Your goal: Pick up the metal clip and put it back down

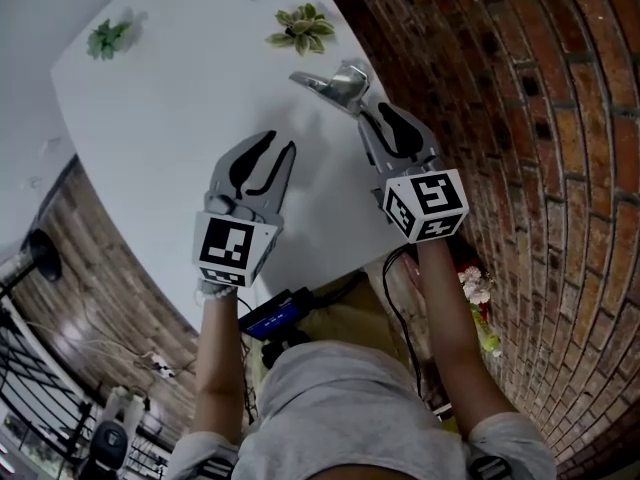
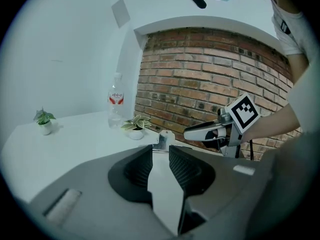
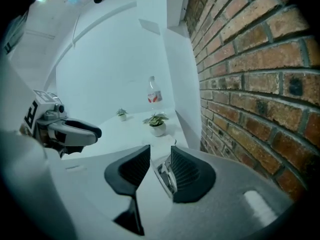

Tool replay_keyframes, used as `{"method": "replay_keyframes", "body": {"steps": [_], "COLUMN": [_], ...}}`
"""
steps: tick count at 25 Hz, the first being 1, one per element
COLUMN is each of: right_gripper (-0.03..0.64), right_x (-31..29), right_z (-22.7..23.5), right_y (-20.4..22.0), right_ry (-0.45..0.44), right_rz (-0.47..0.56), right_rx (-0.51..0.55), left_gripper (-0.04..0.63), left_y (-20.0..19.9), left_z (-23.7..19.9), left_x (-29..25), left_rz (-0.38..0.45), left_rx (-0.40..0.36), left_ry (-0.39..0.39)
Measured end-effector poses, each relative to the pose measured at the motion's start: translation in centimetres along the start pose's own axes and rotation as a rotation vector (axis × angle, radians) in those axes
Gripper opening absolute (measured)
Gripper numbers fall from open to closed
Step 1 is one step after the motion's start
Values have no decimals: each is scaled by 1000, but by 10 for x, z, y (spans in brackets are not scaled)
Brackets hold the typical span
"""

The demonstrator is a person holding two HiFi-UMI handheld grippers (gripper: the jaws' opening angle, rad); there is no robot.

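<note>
Pick-up looks in hand: the right tool (image 1: 372,108) stands spread around the metal clip (image 1: 335,86), which lies on the table (image 1: 180,108). Next, it should squeeze squarely. The left tool (image 1: 281,142) hangs part-open and empty.

Two potted plants are sitting on the white table (image 1: 180,108): the leafy plant (image 1: 302,28) by the brick wall (image 1: 520,118), the smaller plant (image 1: 108,38) well apart, a clear bottle (image 2: 116,101) (red label) standing just behind the leafy one.

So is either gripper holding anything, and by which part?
Nothing is gripped. The clip sits between the right gripper's open jaws, against one pad only. The left gripper is open and empty.
</note>
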State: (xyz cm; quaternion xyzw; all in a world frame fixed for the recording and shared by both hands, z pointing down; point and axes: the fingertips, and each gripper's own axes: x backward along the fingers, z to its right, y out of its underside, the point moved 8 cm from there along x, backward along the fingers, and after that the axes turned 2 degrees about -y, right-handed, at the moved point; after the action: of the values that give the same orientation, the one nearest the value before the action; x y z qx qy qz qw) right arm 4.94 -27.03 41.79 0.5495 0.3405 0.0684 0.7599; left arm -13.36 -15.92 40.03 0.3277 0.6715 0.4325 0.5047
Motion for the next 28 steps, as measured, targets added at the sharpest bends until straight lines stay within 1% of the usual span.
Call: {"method": "replay_keyframes", "body": {"steps": [15, 21, 25, 28], "right_gripper": [124, 124, 116, 114], "right_x": [-42, -51, -55, -54], "right_z": [23, 25, 22, 23], "right_y": [5, 0, 1, 1], "right_ry": [-20, -35, -46, -54], "right_rz": [-26, -33, -62, -70], "right_rx": [-59, -38, 9, 7], "left_gripper": [104, 104, 104, 104], "left_y": [6, 8, 9, 10], "left_z": [-8, -9, -9, -9], "left_x": [-17, -21, -24, -26], "left_rz": [-23, -34, -34, -39], "left_rx": [23, 32, 35, 41], "left_ry": [-5, -8, -4, 1]}}
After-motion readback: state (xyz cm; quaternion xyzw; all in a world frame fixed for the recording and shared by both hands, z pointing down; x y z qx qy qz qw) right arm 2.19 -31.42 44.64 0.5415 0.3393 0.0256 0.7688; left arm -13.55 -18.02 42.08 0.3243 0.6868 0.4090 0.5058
